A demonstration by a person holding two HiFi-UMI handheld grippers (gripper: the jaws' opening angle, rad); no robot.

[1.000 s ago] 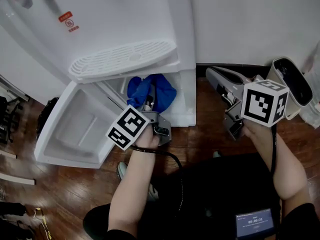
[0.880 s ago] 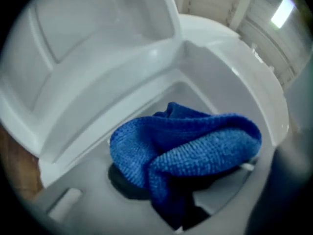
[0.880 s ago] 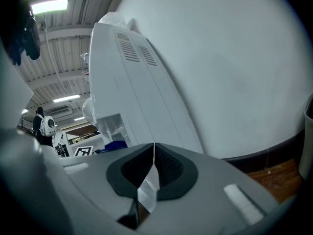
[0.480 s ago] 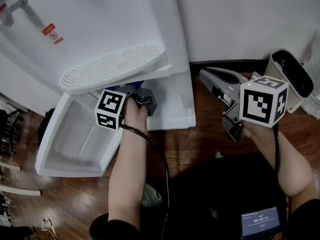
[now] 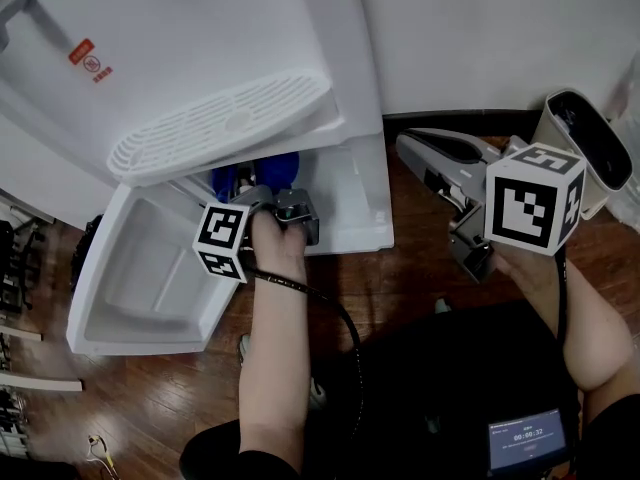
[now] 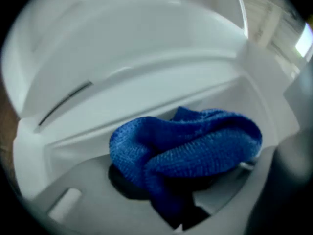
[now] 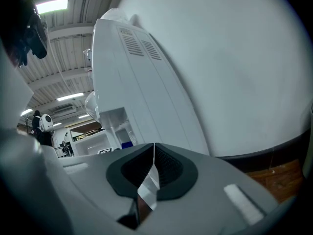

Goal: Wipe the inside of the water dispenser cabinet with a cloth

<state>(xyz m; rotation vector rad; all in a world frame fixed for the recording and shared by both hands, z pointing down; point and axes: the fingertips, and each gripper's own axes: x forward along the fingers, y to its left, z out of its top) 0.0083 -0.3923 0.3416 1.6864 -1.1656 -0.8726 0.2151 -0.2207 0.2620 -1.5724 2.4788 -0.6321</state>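
Observation:
The white water dispenser (image 5: 200,48) stands with its lower cabinet (image 5: 345,193) open. A bunched blue cloth (image 5: 255,173) lies inside it, under the drip tray. My left gripper (image 5: 268,190) reaches into the cabinet mouth, shut on the cloth. In the left gripper view the blue cloth (image 6: 186,148) fills the space between the grey jaws of the left gripper (image 6: 181,185), close to the cabinet's white back wall (image 6: 146,77). My right gripper (image 5: 408,148) hangs to the right of the dispenser, shut and empty; the right gripper (image 7: 153,153) shows its pads together.
The cabinet door (image 5: 150,278) is swung open to the left, low over the wooden floor (image 5: 400,278). The slotted drip tray (image 5: 220,123) overhangs the opening. A white container (image 5: 590,158) stands by the wall at the right. A small screen (image 5: 527,438) shows at bottom right.
My left gripper has moved from in front of the opening up into the cabinet with the cloth, and its wrist has rolled. The right gripper has stayed put.

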